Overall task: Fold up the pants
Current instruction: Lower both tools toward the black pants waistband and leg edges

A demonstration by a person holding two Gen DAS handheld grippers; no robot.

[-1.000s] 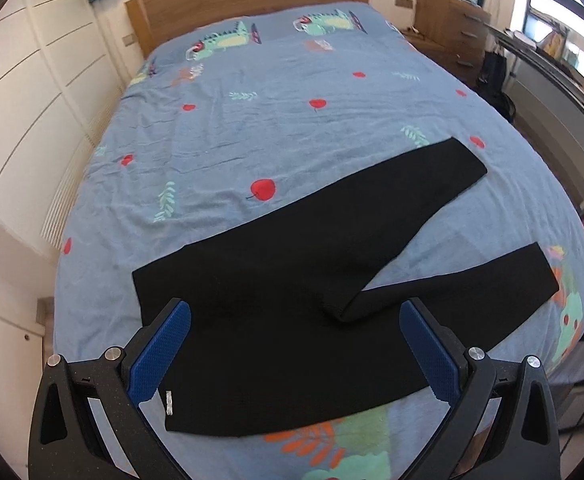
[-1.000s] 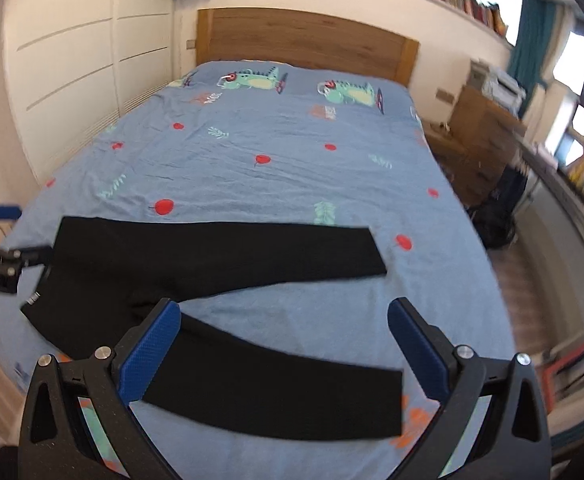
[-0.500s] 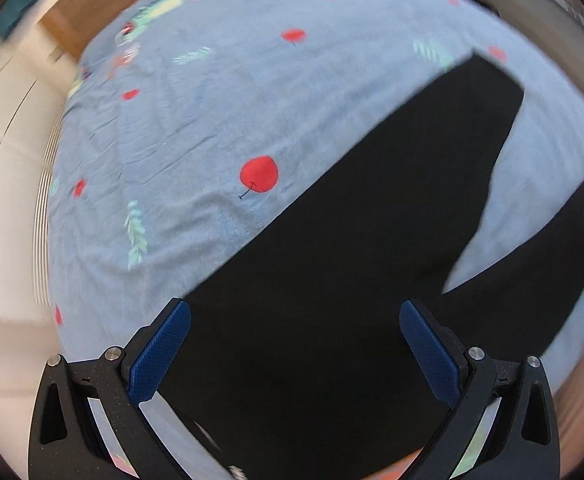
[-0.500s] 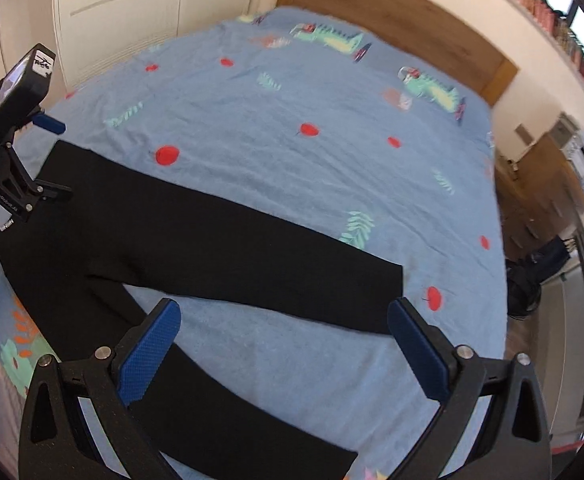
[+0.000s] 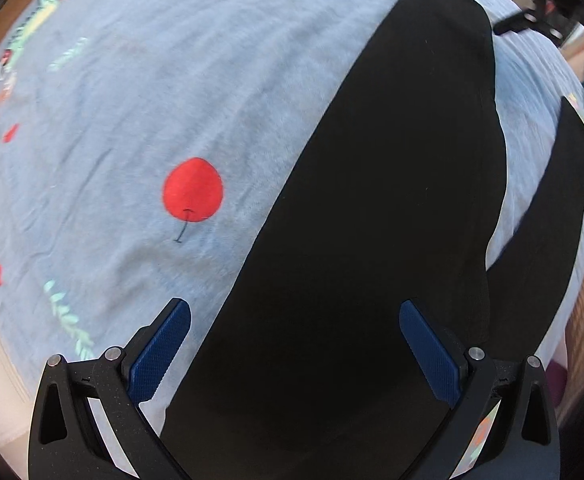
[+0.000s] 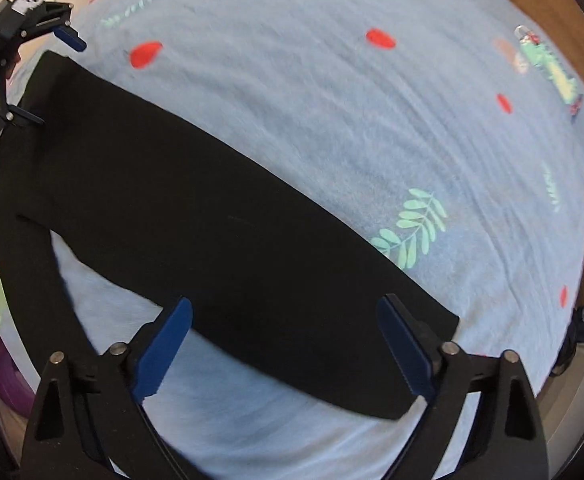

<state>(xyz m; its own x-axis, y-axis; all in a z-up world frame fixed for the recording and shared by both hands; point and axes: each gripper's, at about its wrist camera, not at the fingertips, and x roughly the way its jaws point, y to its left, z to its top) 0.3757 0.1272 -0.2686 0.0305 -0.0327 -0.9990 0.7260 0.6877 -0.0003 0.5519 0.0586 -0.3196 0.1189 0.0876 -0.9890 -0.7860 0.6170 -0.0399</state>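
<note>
Both grippers are now brought in far lower over the bed than a second ago, and the room beyond the sheet is all but lost from the two wrist views. The left gripper [image 5: 295, 336] is held with its jaws spread wide, nothing caught between its two blue pads [image 5: 160, 350]; it is poised over the waist end of the pants [image 5: 371, 200], whether touching or just above cannot be told. The right gripper [image 6: 286, 344] is likewise seen wide open, empty, its two pads [image 6: 164, 354] set to either side of the hem end of the farther trouser leg.

One pair of black pants [image 6: 196, 216] is laid flat on the bed, two legs splayed in a V: one leg is stretched toward the right gripper, the other leg [image 5: 547, 248] is angled off along the near edge of the mattress. A strip of sheet is shown between them.

Around the garment, the blue bedsheet [image 5: 132, 100] is spread, printed with red apples, green leaf sprigs and crocodile figures; one large red apple [image 5: 193, 190] is seen just beside the trouser leg, not touching. A wooden headboard [image 6: 539, 12] is glimpsed at the far end.
</note>
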